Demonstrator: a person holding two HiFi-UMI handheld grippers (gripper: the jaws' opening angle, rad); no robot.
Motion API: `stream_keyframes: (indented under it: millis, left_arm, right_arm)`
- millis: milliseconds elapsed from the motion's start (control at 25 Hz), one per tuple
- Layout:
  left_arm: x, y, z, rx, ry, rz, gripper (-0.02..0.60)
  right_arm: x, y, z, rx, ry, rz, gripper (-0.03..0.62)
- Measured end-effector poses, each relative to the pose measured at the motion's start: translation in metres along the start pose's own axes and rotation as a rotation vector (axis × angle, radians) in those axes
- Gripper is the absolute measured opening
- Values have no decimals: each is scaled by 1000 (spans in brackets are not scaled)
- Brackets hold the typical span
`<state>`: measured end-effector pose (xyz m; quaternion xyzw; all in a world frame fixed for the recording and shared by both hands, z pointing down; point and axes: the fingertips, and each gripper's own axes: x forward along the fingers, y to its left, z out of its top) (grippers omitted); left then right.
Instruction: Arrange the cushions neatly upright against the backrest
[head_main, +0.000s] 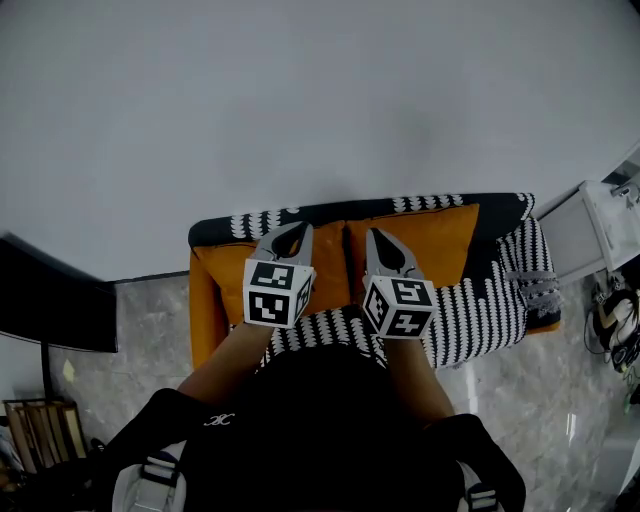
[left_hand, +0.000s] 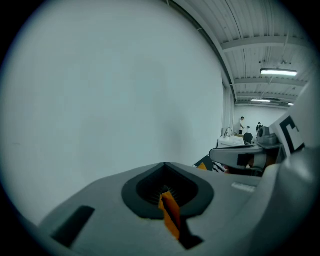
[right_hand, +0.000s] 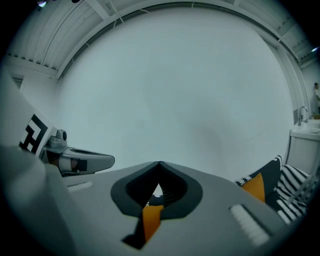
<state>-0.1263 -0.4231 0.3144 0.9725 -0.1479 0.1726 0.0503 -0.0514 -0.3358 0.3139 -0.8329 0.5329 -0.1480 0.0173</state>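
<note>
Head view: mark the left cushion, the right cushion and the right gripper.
left cushion (head_main: 228, 272), head view, its left half
right cushion (head_main: 445, 245), head view, its right half
right gripper (head_main: 372, 235), head view, between its fingertips

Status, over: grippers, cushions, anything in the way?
Left gripper and right gripper shut, tips by the cushion tops. Left cushion and right cushion upright against backrest, side by side. Nothing in the way.

The left gripper (left_hand: 166, 167) pointing at a white wall (left_hand: 110, 90), its jaws lying closed, orange cushion (left_hand: 170, 215) showing in the slit between them, right gripper (left_hand: 240, 156) hovering at right, ceiling lamp (left_hand: 278, 72) glowing, people (left_hand: 242, 123) standing far behind
</note>
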Motion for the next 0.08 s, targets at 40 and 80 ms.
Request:
stream_keyframes:
  millis: [40, 80]
  left_arm:
    - [0, 2, -1, -4, 3, -1, 6]
    - [-1, 4, -3, -7, 6, -1, 6]
  right_arm:
    - [1, 2, -1, 0, 4, 2, 6]
    - [2, 4, -3, 0, 9, 5, 6]
